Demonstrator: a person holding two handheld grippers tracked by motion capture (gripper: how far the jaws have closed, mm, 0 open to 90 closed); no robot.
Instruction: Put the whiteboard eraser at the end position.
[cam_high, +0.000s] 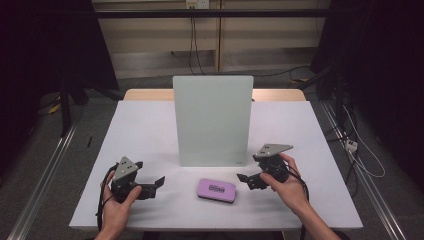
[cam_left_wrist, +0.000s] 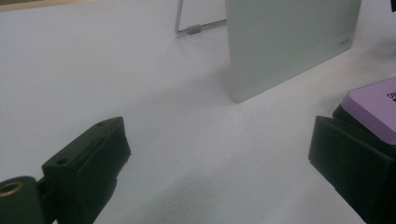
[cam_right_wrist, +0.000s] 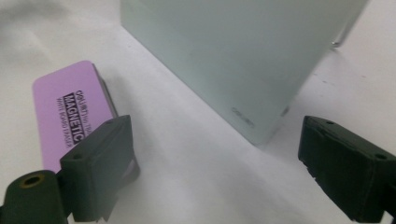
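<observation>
A purple magnetic board eraser (cam_high: 216, 190) lies flat on the white table (cam_high: 150, 130), near its front edge. Behind it stands an upright pale glass board (cam_high: 212, 120). My left gripper (cam_high: 156, 185) rests to the eraser's left, open and pointing at it. In the left gripper view the gripper (cam_left_wrist: 218, 130) holds nothing, and the eraser (cam_left_wrist: 378, 105) sits just past the right jaw. My right gripper (cam_high: 246, 181) is open to the eraser's right. In the right gripper view that gripper (cam_right_wrist: 215, 128) has bare table between its jaws, with the eraser (cam_right_wrist: 65, 112) behind the left jaw and the board (cam_right_wrist: 243, 51) ahead.
A wire stand (cam_left_wrist: 187, 29) props the board from behind. Grey floor, metal rails (cam_high: 45, 170) and loose cables (cam_high: 360, 150) lie beside the table. A dark curtain hangs at each side.
</observation>
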